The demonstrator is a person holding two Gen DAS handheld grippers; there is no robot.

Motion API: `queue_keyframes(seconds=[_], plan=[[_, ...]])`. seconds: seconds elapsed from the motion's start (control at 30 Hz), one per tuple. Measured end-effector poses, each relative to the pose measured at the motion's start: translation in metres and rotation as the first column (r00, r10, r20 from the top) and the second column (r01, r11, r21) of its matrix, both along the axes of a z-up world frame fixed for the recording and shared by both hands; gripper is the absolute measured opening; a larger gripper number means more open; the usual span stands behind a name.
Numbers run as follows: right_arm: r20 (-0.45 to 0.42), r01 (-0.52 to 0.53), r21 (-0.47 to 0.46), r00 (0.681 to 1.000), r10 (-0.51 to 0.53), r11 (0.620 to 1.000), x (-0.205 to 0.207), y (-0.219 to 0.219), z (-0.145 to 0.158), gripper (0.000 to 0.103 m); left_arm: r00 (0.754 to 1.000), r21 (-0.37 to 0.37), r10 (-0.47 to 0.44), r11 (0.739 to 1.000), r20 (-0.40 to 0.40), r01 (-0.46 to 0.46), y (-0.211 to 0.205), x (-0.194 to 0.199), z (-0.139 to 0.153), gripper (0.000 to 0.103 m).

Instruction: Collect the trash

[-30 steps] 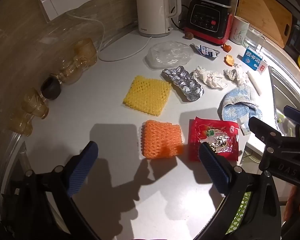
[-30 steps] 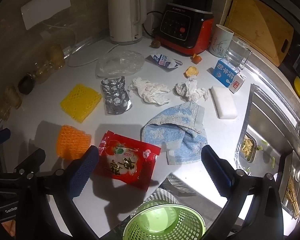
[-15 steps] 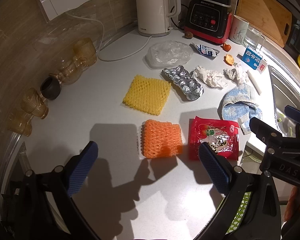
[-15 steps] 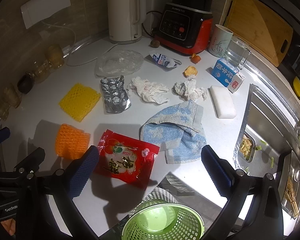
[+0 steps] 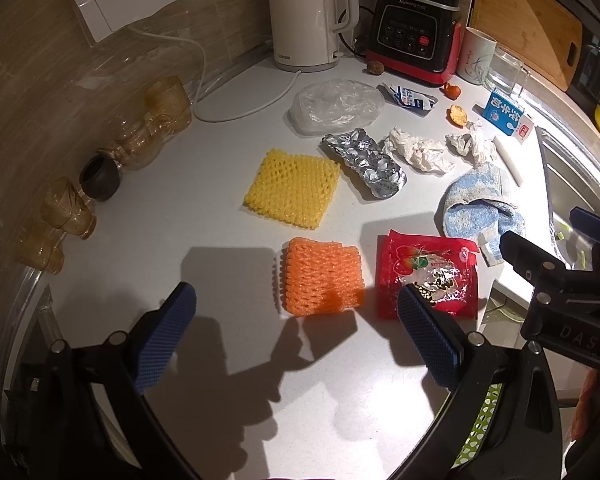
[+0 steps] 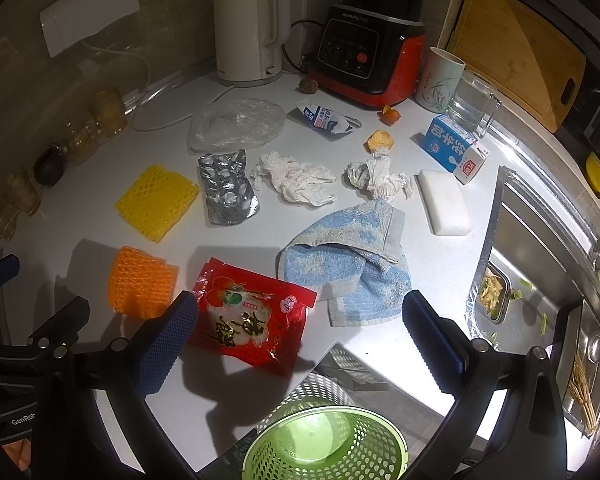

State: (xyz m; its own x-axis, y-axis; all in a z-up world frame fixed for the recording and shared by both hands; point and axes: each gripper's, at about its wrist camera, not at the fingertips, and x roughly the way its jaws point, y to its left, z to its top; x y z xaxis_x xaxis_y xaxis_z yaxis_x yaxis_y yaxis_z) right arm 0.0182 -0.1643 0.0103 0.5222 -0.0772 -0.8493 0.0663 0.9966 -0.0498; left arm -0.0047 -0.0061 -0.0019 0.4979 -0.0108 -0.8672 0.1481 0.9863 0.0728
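Nothing collected yet by the look of it: green basket (image 6: 325, 442) empty below counter (image 5: 228, 360) edge, both tongs, left (image 5: 296, 334) and right (image 6: 300, 338), wide open holding nothing, red wrapper (image 6: 248, 318), orange net (image 5: 320, 280), yellow net (image 5: 292, 188), foil (image 6: 226, 188), tissues (image 6: 296, 178) all on counter.

Smooth, faintly glossy white counter (image 6: 100, 216). Glossy red plastic snack wrapper (image 6: 248, 316); crinkled shiny foil (image 6: 226, 186); yellow foam net (image 6: 156, 202) and orange foam net (image 6: 140, 282), matt and ribbed. Nubby blue terry cloth (image 6: 340, 264), crumpled paper tissue (image 6: 296, 178), perforated green plastic basket (image 6: 324, 444). Brushed steel sink (image 6: 540, 240), wooden board (image 6: 516, 44). Tongs (image 6: 298, 340) padded in textured blue rubber.
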Motion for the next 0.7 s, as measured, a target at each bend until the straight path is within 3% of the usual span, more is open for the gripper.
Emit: queue_keyframes(seconds=[0.7], plan=[[-0.004,0.002,-0.004,1.0,-0.002,1.0,-0.0002,-0.0013,-0.0019,0.101,1.0,0.006,-0.003,1.0,0.002,0.003,-0.0017,-0.0024,-0.0033,0.096]])
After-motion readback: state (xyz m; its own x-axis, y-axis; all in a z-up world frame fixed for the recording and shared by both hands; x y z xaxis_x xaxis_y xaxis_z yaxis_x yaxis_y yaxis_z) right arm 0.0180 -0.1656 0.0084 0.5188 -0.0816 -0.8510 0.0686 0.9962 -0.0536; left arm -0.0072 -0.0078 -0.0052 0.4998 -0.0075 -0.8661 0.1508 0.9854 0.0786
